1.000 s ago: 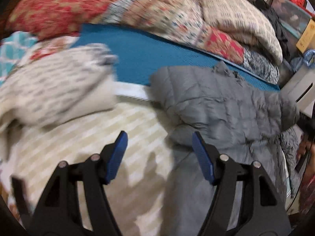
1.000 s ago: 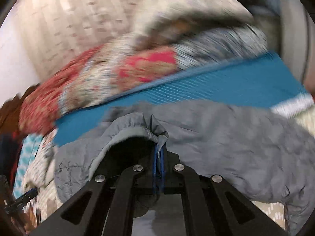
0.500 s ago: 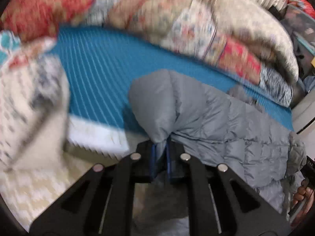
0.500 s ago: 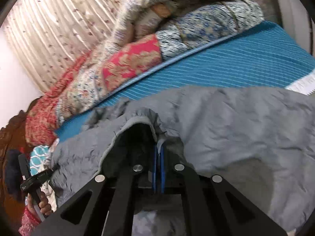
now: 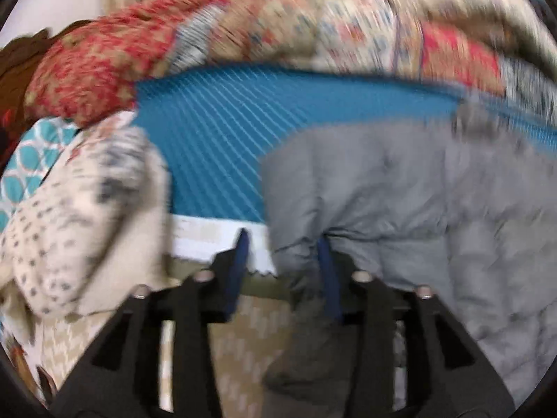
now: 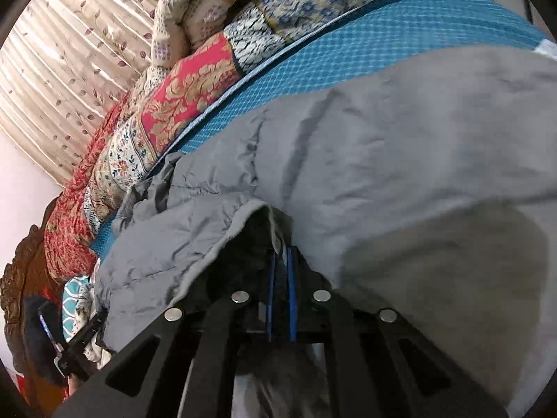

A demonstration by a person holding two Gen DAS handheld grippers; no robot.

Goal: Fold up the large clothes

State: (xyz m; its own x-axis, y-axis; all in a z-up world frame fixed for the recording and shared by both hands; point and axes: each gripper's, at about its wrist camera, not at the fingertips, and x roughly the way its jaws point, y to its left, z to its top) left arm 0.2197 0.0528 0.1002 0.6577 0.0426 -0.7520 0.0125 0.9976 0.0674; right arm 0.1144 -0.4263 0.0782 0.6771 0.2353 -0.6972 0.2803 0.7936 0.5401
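A gray puffy jacket (image 5: pixel 400 188) lies on a blue bedspread (image 5: pixel 222 146) on a bed. Its long side runs across the bed, from the left gripper over toward the right gripper. In the left wrist view, the jacket spreads out ahead and to the right of the fingers.

The left gripper (image 5: pixel 283 244) points down at the bed. Its jaws are opening. A rumpled edge of the jacket sits between the blue pads, close against the right pad, but the left pad stands clear of the cloth, so nothing is pinched. The picture is blurry here. Under the fingers there is a cream zigzag cover (image 5: pixel 243 334). Just to the left of the gripper sits a bundle of cream spotted cloth (image 5: pixel 76 216). Far ahead of it, past the blue bedspread, is a pile of red and flowery quilts (image 5: pixel 243 24).

The right gripper (image 6: pixel 281 254) also points down. Its two blue pads are pressed almost together, and a thin edge of the jacket is pinched between them. The jacket's dark inside opens like a little cave just left of the fingers. The gray outside bulges up ahead and to the right. Beyond it are the blue bedspread, the quilts and a leafy curtain (image 6: pixel 69 69). Low on the left, well away from the pads, the other gripper's black handle (image 6: pixel 75 345) shows beside a dark wooden headboard (image 6: pixel 17 278).
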